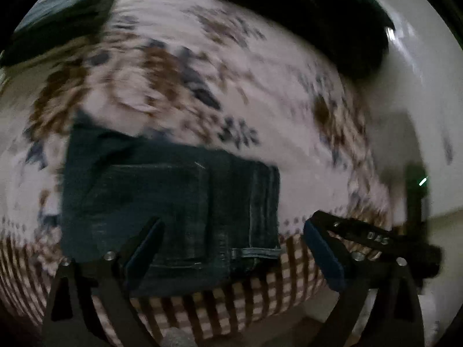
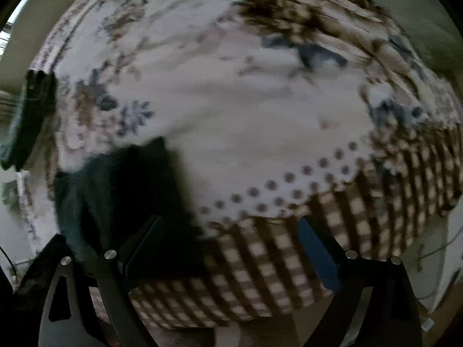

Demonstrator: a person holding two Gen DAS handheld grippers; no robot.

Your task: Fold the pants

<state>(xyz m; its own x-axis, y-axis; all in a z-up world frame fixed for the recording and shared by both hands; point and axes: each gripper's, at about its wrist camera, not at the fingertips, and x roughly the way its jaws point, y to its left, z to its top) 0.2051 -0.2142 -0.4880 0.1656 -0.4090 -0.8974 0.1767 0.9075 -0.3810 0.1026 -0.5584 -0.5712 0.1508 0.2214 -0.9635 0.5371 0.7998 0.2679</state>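
Note:
Dark blue jeans (image 1: 170,202) lie folded into a compact rectangle on a flowered bedspread (image 1: 179,66), back pocket up, near the bed's front edge. My left gripper (image 1: 231,248) is open and empty, hovering just in front of the jeans; its left finger overlaps their near edge. In the right wrist view the jeans (image 2: 121,190) show as a dark heap at lower left. My right gripper (image 2: 231,248) is open and empty, to the right of them above the checked border. It also shows in the left wrist view (image 1: 376,240) at the right. Both views are motion-blurred.
The bedspread has a brown checked border (image 2: 260,260) hanging over the front edge. A dark pile (image 1: 332,14) lies at the far right of the bed, another dark item (image 1: 63,14) at far left. White wall (image 1: 419,86) on the right. A dark object (image 2: 31,115) stands at the left.

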